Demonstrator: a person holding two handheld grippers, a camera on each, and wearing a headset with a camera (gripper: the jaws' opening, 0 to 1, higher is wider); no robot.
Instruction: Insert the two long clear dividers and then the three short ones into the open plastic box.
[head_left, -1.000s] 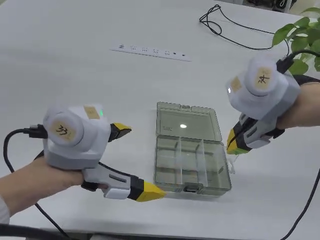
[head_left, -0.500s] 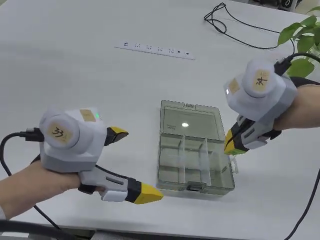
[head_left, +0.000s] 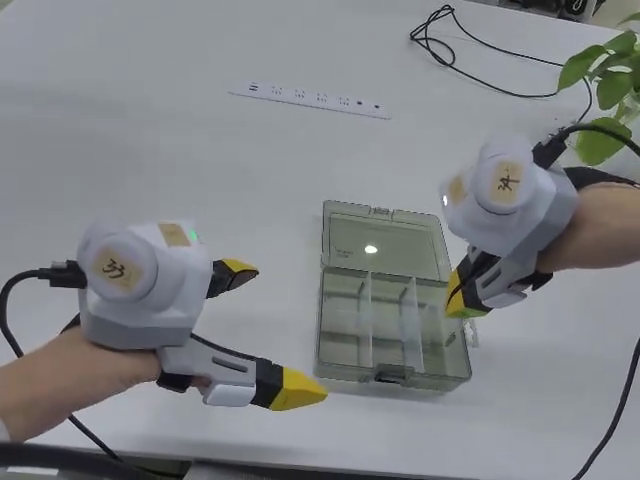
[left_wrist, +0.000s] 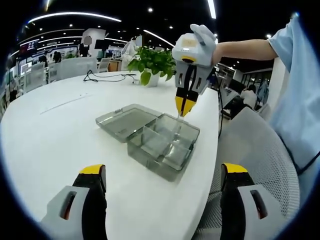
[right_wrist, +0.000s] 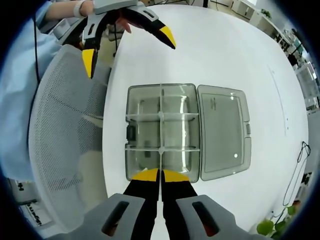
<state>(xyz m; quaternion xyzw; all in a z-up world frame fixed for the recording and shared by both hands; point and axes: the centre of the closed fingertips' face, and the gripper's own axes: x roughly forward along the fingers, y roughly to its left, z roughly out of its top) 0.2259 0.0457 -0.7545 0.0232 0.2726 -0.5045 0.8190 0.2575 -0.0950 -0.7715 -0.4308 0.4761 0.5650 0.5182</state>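
Plastic box, head view: the plastic box (head_left: 342, 372) lies on the desk (head_left: 200, 150), with its lid (head_left: 385, 245) folded flat beyond it. Its right end is directly under the right hand-held gripper (head_left: 462, 305). The left hand-held gripper (head_left: 270, 330) is beside its left end, well apart.
Jaws, head view: right clenched; left spread wide and empty.
Divider, left gripper view: a clear divider (left_wrist: 178, 121) hangs from the clenched right tips. Its lower edge is at the box's far compartment; whether it is seated cannot be told.
Axis, right gripper view: the box is straight ahead of the right tips, its long axis running away from them. Two seated dividers (right_wrist: 145, 118) cross that axis. A thin clear line runs from between the jaws along the box's midline; whether it is the held piece or a seated one cannot be told.
Nearer arm: right. Judged next move is a straight press along the jaw axis, keeping the piece square to the seated dividers.
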